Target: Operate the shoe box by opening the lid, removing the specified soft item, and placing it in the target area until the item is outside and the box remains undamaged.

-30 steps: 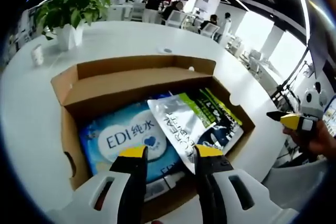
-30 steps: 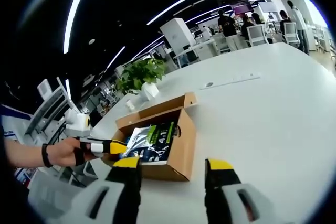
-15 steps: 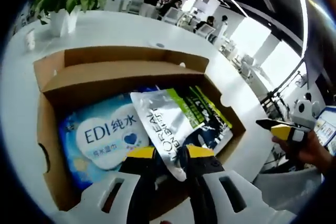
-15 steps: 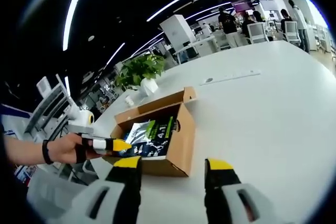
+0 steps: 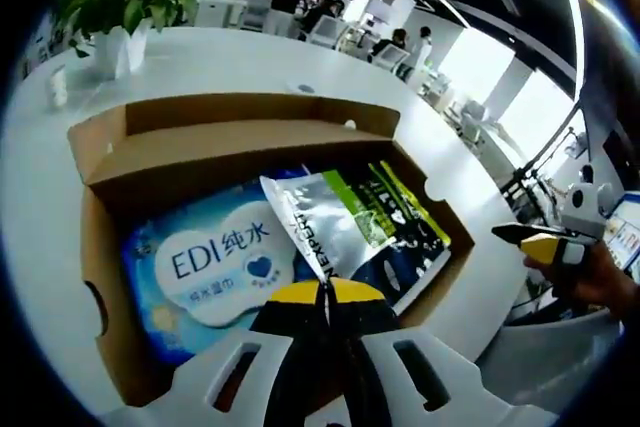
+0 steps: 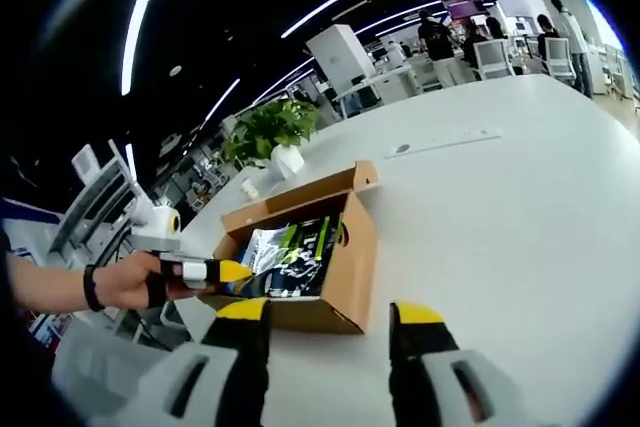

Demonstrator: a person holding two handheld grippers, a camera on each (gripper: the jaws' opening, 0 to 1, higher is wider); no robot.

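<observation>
An open cardboard shoe box [image 5: 230, 152] sits on the white table, its lid folded back. Inside lie a blue EDI wipes pack [image 5: 215, 257] and a silver and green pouch [image 5: 330, 222] over a dark pack. My left gripper [image 5: 323, 292] is shut on the pouch's near corner at the box's front edge. In the right gripper view the box [image 6: 350, 277] stands ahead, with the pouch [image 6: 265, 247] inside and the left gripper [image 6: 215, 272] at its left side, held by a hand. My right gripper [image 6: 330, 312] is open with nothing between its fingers, short of the box.
A potted plant [image 5: 125, 7] stands beyond the box, with a small white cup [image 5: 55, 87] to its left. The right gripper [image 5: 540, 244] hovers off the table's right edge. Desks, chairs and people fill the far room. Bare white table [image 6: 500, 237] stretches right of the box.
My left gripper's jaws have come together from open onto the pouch's near corner. The right gripper has hardly moved.
</observation>
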